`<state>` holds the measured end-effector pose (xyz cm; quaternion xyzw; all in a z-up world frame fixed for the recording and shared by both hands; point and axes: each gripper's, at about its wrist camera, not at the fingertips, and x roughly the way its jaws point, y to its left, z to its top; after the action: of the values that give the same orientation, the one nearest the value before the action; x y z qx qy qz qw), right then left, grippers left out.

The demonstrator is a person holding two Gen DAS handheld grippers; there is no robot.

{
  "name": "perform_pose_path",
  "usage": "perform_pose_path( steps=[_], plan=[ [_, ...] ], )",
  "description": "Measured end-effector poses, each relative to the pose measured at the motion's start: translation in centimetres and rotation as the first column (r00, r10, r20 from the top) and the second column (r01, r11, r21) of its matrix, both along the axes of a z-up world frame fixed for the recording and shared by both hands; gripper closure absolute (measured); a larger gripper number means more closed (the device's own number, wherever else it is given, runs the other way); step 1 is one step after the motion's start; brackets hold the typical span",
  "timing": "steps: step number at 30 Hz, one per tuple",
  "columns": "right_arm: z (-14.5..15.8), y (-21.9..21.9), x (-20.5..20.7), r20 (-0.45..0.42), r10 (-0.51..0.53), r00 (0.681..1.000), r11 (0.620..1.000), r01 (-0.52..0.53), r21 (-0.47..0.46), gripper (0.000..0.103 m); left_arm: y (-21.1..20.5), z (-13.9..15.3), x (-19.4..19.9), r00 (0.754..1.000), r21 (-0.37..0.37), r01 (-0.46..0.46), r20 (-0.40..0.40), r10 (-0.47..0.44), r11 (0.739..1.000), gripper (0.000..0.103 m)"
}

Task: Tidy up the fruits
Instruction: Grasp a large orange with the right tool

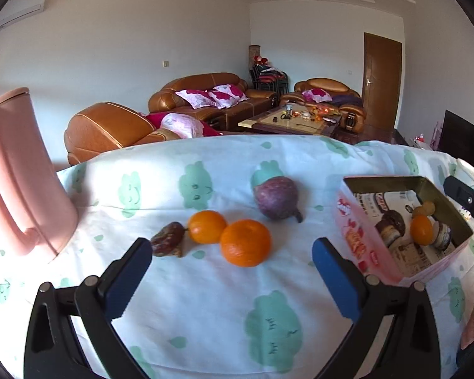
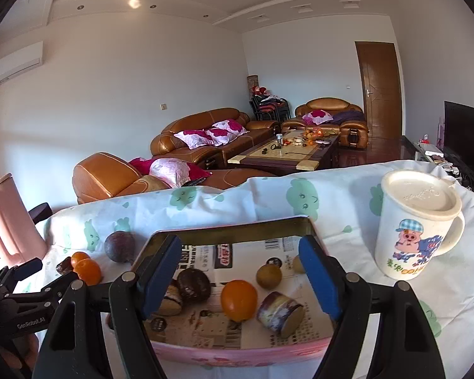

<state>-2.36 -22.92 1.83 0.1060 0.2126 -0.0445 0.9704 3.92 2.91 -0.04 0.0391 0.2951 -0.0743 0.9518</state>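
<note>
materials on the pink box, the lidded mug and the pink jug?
Pink box: probably printed tin; the inner wall has a dull metallic sheen, and printed paper lines the floor.
Lidded mug: matte cream body with a cartoon pig print, no glaze shine, so plastic or fibre composite rather than ceramic.
Pink jug: smooth, uniform, softly glossy, likely moulded plastic.

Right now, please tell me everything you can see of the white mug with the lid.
The white mug stands upright on the cloud-print cloth, to the right of the pink box and apart from it. It looks like plastic or ceramic. A cream lid with faint raised writing covers it. Its handle points right. The front shows a cartoon pig in a checked cap above colourful letters. Nothing else touches it.
</note>
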Motion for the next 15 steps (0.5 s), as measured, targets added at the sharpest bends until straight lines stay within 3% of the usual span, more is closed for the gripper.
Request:
perform_pose_path(
  steps=[5, 10, 15],
  plan=[
    [-0.1, 4.2, 0.2, -0.020, 0.085, 0.996, 0.996, -0.085, -0.012, 0.025, 4.6, -0.6, 0.5, 0.998, -0.026, -0.037, -0.050, 0.036, 0.999, 0.000],
    [-0.4, 8.8, 1.1, -0.051, 0.179, 0.983, 0.984, -0.180, -0.018, 0.025, 7.4, -1.0, 0.9, 0.994, 0.036, -0.079, -0.072, 0.082, 0.996, 0.000],
    [-0.7, 13.0, 2.9, -0.088, 0.242, 0.966, 0.970, -0.244, -0.006, 0.025, 9.5, -1.5, 1.4, 0.988, 0.047, -0.113, -0.104, 0.117, 0.992, 0.000]
  ],
)
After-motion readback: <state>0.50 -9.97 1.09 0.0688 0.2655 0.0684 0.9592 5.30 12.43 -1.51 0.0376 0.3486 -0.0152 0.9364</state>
